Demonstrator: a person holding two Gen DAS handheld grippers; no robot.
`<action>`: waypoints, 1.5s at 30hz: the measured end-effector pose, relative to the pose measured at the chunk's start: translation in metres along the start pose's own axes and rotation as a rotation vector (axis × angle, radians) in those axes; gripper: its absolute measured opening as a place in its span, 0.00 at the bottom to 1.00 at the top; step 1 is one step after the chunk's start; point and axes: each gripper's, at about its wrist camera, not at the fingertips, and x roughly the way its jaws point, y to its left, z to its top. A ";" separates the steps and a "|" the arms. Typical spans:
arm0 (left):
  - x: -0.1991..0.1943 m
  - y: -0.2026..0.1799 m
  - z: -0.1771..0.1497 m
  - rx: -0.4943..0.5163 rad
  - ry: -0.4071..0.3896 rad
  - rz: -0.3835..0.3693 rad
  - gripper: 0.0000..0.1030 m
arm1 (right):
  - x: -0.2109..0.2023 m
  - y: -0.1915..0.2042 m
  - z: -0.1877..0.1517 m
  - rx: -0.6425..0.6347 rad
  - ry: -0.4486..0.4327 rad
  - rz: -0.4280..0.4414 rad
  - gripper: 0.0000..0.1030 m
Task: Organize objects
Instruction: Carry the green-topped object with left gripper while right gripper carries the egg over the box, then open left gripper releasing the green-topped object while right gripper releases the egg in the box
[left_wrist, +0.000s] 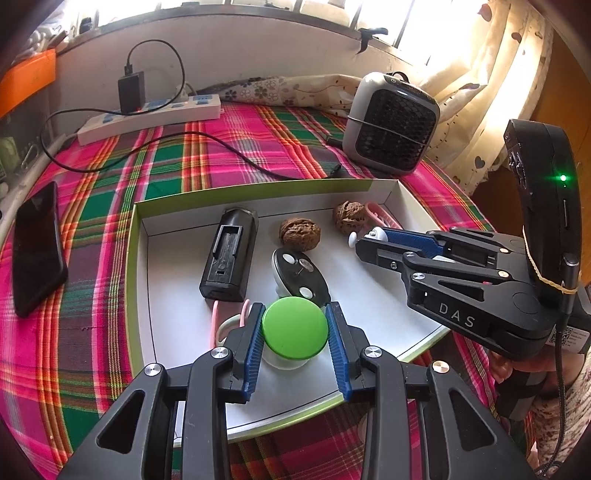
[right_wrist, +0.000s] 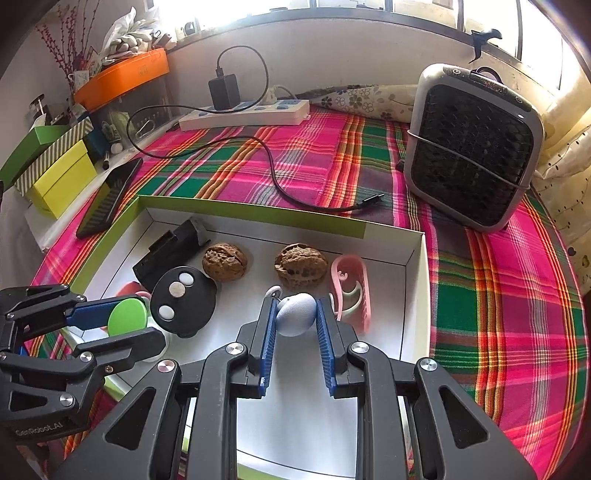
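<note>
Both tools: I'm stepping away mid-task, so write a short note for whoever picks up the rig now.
Left tool: shut on the green-capped item, over the box's near left part.
Right tool: shut on the pale blue egg-shaped item, beside the pink clip.
In the white box: two walnuts, black battery holder, black round disc.
Done: those lie in the box.
Left: place both held items.

Plaid tbl cloth (right_wrist: 303, 155) w/ box (right_wrist: 258, 216), phone (left_wrist: 37, 247), power strip (left_wrist: 147, 116), fan (right_wrist: 472, 147).

Glossy green plastic cap (left_wrist: 294, 328), rough walnuts (right_wrist: 224, 261), matt white card tray (left_wrist: 369, 291), woven plaid cloth (left_wrist: 236, 147).
</note>
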 end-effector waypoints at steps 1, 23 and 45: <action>0.000 0.000 0.000 0.000 0.001 -0.001 0.29 | 0.000 0.000 0.000 0.001 -0.001 0.001 0.22; 0.000 0.000 0.000 -0.002 0.000 0.007 0.36 | -0.002 0.000 0.001 0.004 -0.014 -0.016 0.41; -0.019 -0.004 -0.005 0.001 -0.028 0.010 0.39 | -0.023 0.003 -0.003 0.010 -0.049 -0.044 0.47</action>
